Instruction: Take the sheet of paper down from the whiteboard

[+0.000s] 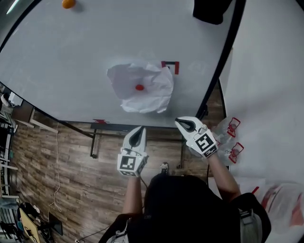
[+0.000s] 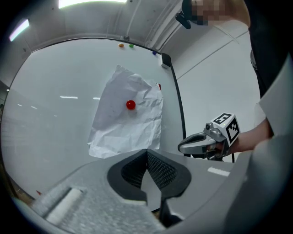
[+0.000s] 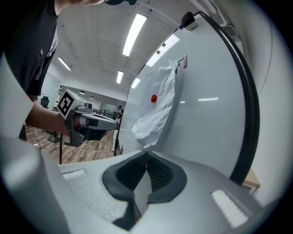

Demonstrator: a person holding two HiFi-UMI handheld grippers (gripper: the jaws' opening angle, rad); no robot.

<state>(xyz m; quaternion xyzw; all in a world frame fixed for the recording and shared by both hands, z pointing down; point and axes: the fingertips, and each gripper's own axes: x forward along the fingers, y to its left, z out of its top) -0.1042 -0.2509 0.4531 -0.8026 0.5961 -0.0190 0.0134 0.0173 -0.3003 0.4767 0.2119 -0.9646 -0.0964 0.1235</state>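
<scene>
Left gripper (image 1: pixel 140 129) and right gripper (image 1: pixel 179 122) are both closed and empty. The paper (image 1: pixel 152 97) hangs near the whiteboard's (image 1: pixel 61 61) lower edge, directly ahead of the left one.

We see a white crumpled sheet of paper (image 1: pixel 141 88) with a red magnet (image 1: pixel 139 87) on a white whiteboard (image 1: pixel 71 57), its frame black.

Orange magnet (image 1: pixel 68 3): cut off by top edge, upper left.
Red corner mark (image 1: pixel 172 65): partly hidden behind sheet of paper (image 1: pixel 141 88).
Black object (image 1: pixel 211 10): cut off, upper right.
</scene>
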